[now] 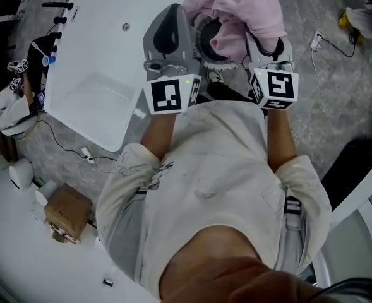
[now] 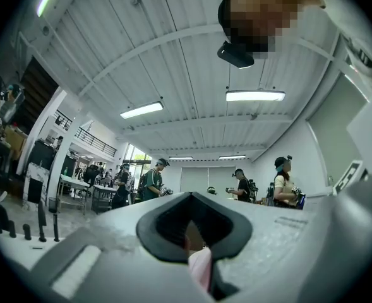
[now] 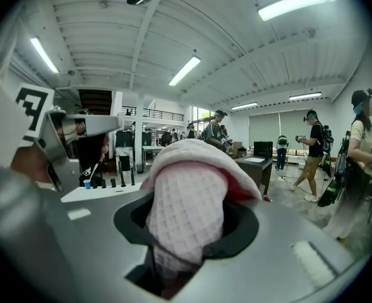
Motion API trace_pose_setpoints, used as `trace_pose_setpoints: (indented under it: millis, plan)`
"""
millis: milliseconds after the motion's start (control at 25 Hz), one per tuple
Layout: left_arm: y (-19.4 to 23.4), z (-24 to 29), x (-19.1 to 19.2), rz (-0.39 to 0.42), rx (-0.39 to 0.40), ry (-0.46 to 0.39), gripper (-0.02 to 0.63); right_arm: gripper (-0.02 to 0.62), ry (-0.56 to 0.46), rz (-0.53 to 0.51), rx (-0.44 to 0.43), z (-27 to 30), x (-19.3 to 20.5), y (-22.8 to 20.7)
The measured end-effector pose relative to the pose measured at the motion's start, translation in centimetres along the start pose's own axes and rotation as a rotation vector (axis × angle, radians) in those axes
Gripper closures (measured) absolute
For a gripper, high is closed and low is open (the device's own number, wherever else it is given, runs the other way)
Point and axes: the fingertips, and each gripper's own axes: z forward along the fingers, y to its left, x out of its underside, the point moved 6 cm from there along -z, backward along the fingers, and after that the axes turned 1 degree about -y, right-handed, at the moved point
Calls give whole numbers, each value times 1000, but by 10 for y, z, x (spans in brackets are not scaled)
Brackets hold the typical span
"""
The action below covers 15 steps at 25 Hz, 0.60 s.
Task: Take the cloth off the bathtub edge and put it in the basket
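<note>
Together left tool (image 2: 199, 267), right tool (image 3: 176, 238) clamp cloth (image 1: 252, 8); bathtub (image 1: 103, 49) alongside.

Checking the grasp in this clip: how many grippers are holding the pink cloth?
2. The left gripper pinches a thin edge of the pink cloth; the right gripper is shut on a thick bunch of it.

I get bright, even light from ceiling tubes (image 2: 255, 95) in all views, w/ soft shadows, the tub (image 1: 100, 40) nearly blown-out white, strong fisheye bend + black corners in both gripper views, close-up parts blurred.
</note>
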Motion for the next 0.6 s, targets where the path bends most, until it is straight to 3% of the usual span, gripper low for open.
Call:
trace_pose_setpoints:
  millis: [600]
  plan:
    - [-11,1,14,15,-7,47,606,431,390,265,49,68,193,-20]
